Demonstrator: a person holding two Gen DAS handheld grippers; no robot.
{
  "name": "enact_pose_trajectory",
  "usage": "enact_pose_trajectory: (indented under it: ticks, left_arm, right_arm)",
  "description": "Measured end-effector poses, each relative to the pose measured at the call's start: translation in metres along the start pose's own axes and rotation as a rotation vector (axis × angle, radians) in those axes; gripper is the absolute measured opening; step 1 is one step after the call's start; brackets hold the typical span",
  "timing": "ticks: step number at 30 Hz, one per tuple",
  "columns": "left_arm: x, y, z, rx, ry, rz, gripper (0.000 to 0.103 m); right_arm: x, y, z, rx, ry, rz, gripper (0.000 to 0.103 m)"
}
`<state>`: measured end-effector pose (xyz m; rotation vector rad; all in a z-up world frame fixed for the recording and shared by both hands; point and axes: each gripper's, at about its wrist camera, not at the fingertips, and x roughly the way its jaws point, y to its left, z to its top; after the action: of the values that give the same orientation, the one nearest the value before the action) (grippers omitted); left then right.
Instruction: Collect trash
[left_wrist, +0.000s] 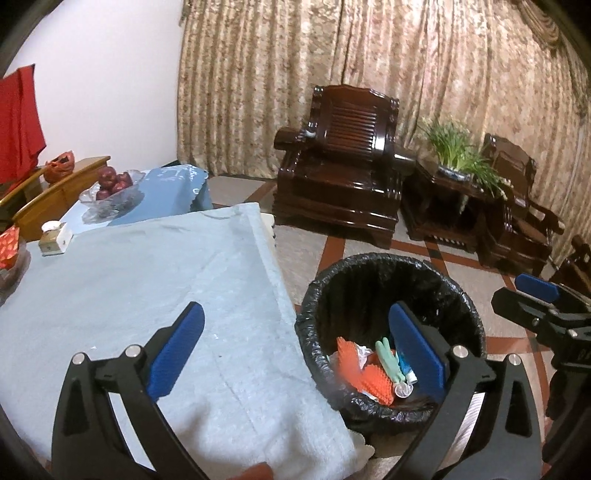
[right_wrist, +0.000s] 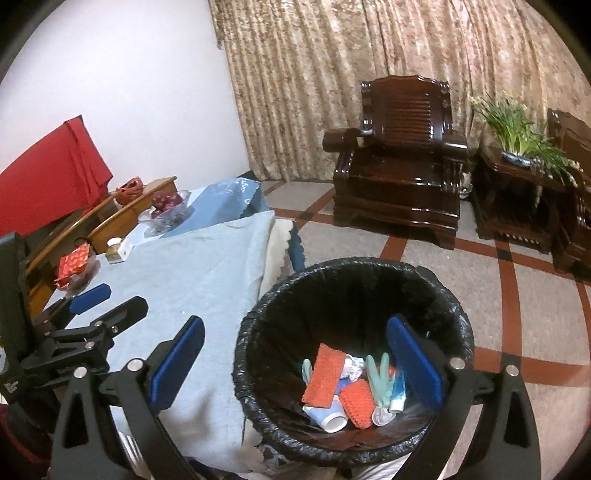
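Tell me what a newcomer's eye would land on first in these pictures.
First the black-lined trash bin on the floor beside the table, with orange scrubber pads, a green glove and a paper cup inside. Then the dark wooden armchair before the patterned curtain.

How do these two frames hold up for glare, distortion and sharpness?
Left wrist: strong fisheye bending, dark corners, glare on the glossy armchair; bin contents sharp enough. Right wrist: same curvature, floor lines bow; bin liner interior dark, trash readable, mild softness.
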<state>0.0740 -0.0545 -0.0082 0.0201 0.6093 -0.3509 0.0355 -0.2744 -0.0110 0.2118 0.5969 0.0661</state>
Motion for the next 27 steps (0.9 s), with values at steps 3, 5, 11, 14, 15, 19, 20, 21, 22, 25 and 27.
enact_pose_trajectory:
  ticks: [3, 5, 11, 14, 15, 19, 20, 21, 22, 25, 27]
  left_arm:
    - [-0.01, 0.003, 0.001, -0.009, -0.006, 0.013, 0.098]
    - [-0.017, 0.006, 0.002, -0.014, -0.012, 0.023, 0.098]
    - [-0.032, 0.008, 0.003, -0.016, -0.028, 0.032, 0.098]
    - [-0.037, 0.007, 0.003, -0.012, -0.038, 0.035, 0.098]
    - [-0.038, 0.007, 0.003, -0.012, -0.04, 0.035, 0.098]
    - [-0.041, 0.005, 0.001, -0.01, -0.05, 0.038, 0.098]
    - [-0.041, 0.005, 0.0, -0.011, -0.05, 0.037, 0.098]
    - [-0.041, 0.005, 0.0, -0.011, -0.051, 0.036, 0.098]
    - [-0.042, 0.004, 0.0, -0.012, -0.054, 0.036, 0.098]
    - [-0.043, 0.003, 0.0, -0.012, -0.057, 0.035, 0.098]
    - [-0.044, 0.004, 0.0, -0.011, -0.058, 0.036, 0.098]
  right_arm:
    - [-0.005, 0.012, 0.001, -0.031, -0.015, 0.004, 0.097]
    - [-0.007, 0.017, 0.001, -0.042, -0.02, 0.01, 0.097]
    - [-0.012, 0.027, 0.003, -0.059, -0.033, 0.027, 0.097]
    - [-0.013, 0.028, 0.003, -0.062, -0.032, 0.029, 0.097]
    - [-0.013, 0.028, 0.003, -0.06, -0.033, 0.029, 0.097]
    - [-0.013, 0.028, 0.003, -0.062, -0.037, 0.029, 0.097]
    - [-0.013, 0.029, 0.003, -0.063, -0.039, 0.029, 0.097]
    - [-0.013, 0.03, 0.004, -0.064, -0.041, 0.028, 0.097]
    - [-0.013, 0.029, 0.004, -0.064, -0.041, 0.029, 0.097]
    - [-0.013, 0.031, 0.005, -0.065, -0.041, 0.03, 0.097]
    - [-0.013, 0.032, 0.005, -0.067, -0.04, 0.031, 0.097]
